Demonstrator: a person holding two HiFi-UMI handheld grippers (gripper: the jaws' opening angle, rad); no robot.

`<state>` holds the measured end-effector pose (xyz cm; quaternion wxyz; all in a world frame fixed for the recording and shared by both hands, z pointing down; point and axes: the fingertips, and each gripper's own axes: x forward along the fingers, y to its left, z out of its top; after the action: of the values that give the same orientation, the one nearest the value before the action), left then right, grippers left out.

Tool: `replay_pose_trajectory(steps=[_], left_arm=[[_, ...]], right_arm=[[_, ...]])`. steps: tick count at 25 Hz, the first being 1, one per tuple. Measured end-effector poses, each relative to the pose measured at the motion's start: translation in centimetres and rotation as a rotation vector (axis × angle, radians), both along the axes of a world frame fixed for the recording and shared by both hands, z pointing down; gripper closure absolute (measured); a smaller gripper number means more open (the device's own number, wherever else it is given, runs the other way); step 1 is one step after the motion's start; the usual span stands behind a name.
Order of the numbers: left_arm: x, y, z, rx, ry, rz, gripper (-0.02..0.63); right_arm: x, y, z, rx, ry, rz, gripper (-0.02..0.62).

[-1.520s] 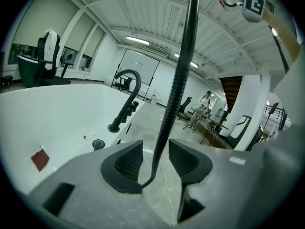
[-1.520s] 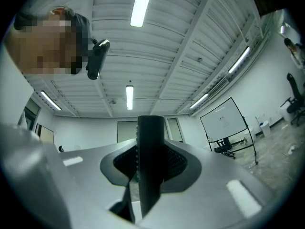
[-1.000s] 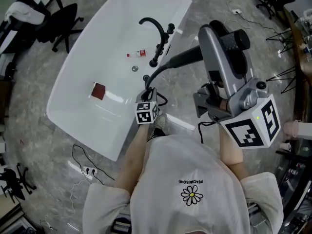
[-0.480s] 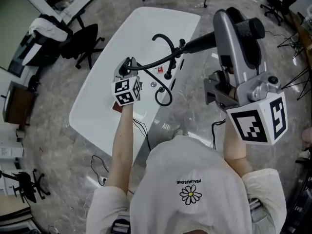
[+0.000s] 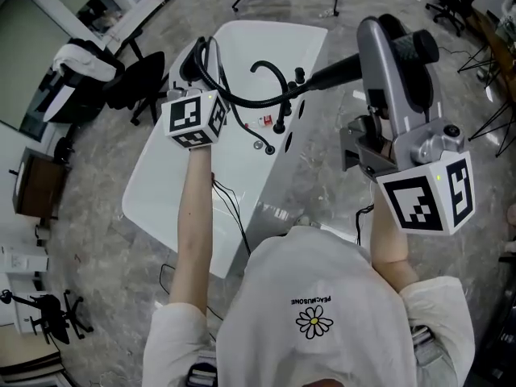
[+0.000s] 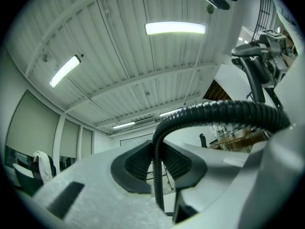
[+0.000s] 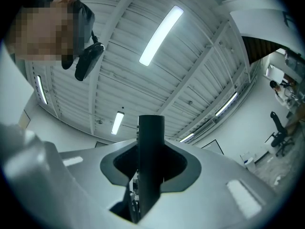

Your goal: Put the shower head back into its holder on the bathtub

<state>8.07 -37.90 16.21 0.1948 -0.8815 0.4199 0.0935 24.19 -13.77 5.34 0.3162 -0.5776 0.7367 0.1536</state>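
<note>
My left gripper is raised high over the white bathtub, shut on the black ribbed hose. In the left gripper view the hose is pinched between the left gripper's pads and arcs off to the right. My right gripper is shut on the black handle of the shower head, which points toward the black faucet on the tub's right rim. In the right gripper view the handle stands upright between the right gripper's jaws. The shower head's spray end and the holder are not clearly seen.
A small red and white item lies in the tub near the drain. Black office chairs stand left of the tub. A cable trails down the tub's side to the grey floor.
My left gripper has risen from the tub's near rim to high above the tub, lifting the hose into a loop. The right gripper with the shower head has shifted only slightly.
</note>
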Motion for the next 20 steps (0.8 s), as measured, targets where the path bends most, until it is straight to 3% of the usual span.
replay_pose_trajectory(steps=[4,8,14,20], left_arm=[[2.8,0.2,-0.3,0.02,-0.002,0.064,0.545],[4.8,-0.6,1.9,-0.033,0.007,0.106,0.545],[6.3,-2.8,7.6,-0.106,-0.064,0.112,0.545],[6.8,-5.6,14.6,-0.234,-0.117,0.092,0.545]], right_arm=[[1.0,0.0,0.5,-0.011,0.003,0.055,0.485],[2.1,-1.0,1.2,-0.037,-0.002,0.079,0.485],[3.2,-2.9,3.1,-0.093,-0.004,0.107,0.485],[4.0,-5.7,4.8,-0.149,-0.014,0.103,0.485]])
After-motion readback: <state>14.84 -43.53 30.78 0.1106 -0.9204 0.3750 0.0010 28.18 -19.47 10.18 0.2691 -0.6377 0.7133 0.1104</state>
